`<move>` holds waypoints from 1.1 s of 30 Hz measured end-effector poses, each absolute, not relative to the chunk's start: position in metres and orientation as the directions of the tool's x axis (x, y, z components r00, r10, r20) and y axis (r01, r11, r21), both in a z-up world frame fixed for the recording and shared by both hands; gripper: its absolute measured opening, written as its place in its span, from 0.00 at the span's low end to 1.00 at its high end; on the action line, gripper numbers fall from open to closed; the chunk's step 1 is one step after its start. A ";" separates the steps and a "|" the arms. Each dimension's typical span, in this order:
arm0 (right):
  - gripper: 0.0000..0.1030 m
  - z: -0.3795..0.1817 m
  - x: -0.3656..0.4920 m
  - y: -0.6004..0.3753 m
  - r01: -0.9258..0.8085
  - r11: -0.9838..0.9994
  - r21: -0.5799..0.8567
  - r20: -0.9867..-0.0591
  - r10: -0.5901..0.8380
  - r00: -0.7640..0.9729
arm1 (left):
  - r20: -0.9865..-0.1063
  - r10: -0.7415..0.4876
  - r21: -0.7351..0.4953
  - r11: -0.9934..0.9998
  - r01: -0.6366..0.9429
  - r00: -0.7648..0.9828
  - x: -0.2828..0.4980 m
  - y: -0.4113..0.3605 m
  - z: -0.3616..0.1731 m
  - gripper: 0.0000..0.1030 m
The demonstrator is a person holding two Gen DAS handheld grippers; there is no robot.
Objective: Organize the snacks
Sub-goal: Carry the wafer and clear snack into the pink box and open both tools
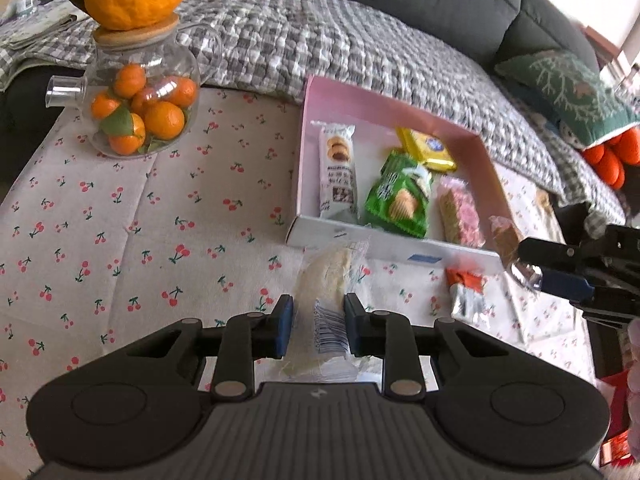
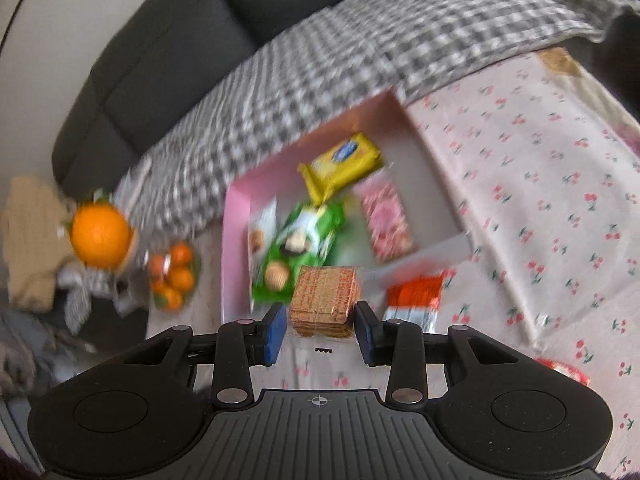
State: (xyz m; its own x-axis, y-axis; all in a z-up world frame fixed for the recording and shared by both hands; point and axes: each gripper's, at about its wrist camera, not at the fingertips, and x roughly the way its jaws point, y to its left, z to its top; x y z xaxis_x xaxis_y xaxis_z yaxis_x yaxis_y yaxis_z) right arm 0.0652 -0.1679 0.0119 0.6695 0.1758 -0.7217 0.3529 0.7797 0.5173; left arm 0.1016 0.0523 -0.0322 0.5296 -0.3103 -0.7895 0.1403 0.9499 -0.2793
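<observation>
I am holding a snack in each hand, both partway to the pink box (image 1: 306,152). My left fingers (image 1: 318,326) are pinching a pale wrapped cake (image 1: 326,280) just short of the box's near wall. My right fingers (image 2: 322,330) are gripping a brown wafer pack (image 2: 325,300), hanging over the box's near edge. Inside the box are lying a biscuit pack (image 1: 338,168), a green pack (image 1: 398,196), a yellow pack (image 1: 430,150) and a pink bar (image 1: 460,212). One orange-red snack (image 1: 466,294) is waiting on the tabletop (image 1: 120,220). Next, I judge, each load needs carrying over a bare patch of box floor before letting go.
</observation>
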 end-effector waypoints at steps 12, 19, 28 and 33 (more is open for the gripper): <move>0.35 -0.002 0.080 -0.188 0.360 0.727 0.585 -0.659 0.167 0.733 | -0.704 -0.396 -0.369 0.913 0.172 0.589 0.127 0.040 0.000 0.22; 0.35 -0.017 0.095 -0.184 0.360 0.718 0.596 -0.660 0.183 0.728 | -0.689 -0.385 -0.342 0.920 0.193 0.615 0.166 0.019 -0.003 0.22; 0.36 -0.030 0.104 -0.188 0.381 0.709 0.593 -0.675 0.179 0.716 | -0.685 -0.390 -0.302 0.921 0.247 0.615 0.206 -0.008 -0.014 0.22; 0.38 -0.033 0.104 -0.191 0.389 0.705 0.593 -0.673 0.168 0.721 | -0.666 -0.396 -0.275 0.918 0.286 0.632 0.218 -0.020 -0.022 0.22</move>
